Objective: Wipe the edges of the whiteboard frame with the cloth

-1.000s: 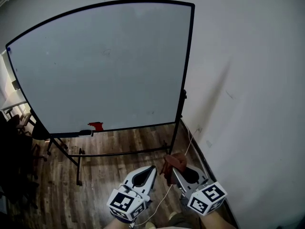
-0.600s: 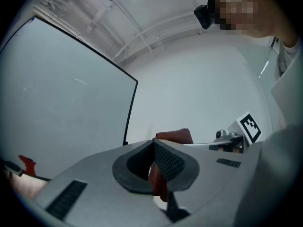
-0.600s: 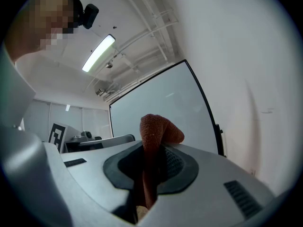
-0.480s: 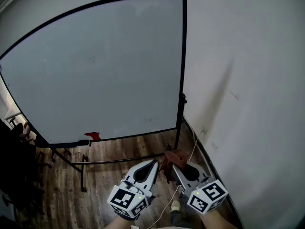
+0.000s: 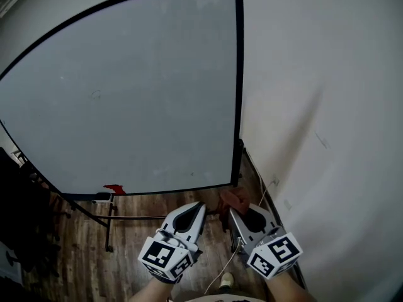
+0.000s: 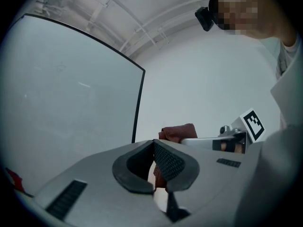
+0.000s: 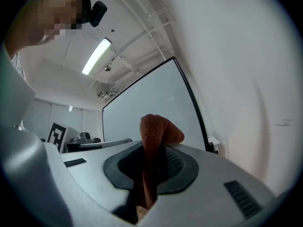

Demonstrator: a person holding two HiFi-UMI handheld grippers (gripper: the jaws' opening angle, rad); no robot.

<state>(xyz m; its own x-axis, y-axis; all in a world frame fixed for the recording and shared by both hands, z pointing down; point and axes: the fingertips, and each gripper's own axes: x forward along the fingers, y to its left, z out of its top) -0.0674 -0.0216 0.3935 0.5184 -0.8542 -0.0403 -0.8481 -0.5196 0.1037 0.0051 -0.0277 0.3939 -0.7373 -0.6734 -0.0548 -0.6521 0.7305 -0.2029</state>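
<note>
Right gripper is clamped on the cloth, held near the whiteboard frame's lower right corner; left gripper is closed on nothing.

No readable text, label, brand, number or sign shows in any view.

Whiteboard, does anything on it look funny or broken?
Nothing looks broken: the whiteboard and its black frame seem whole. Only a small red thing sits at the bottom edge, on the left; it is too small to identify.
</note>
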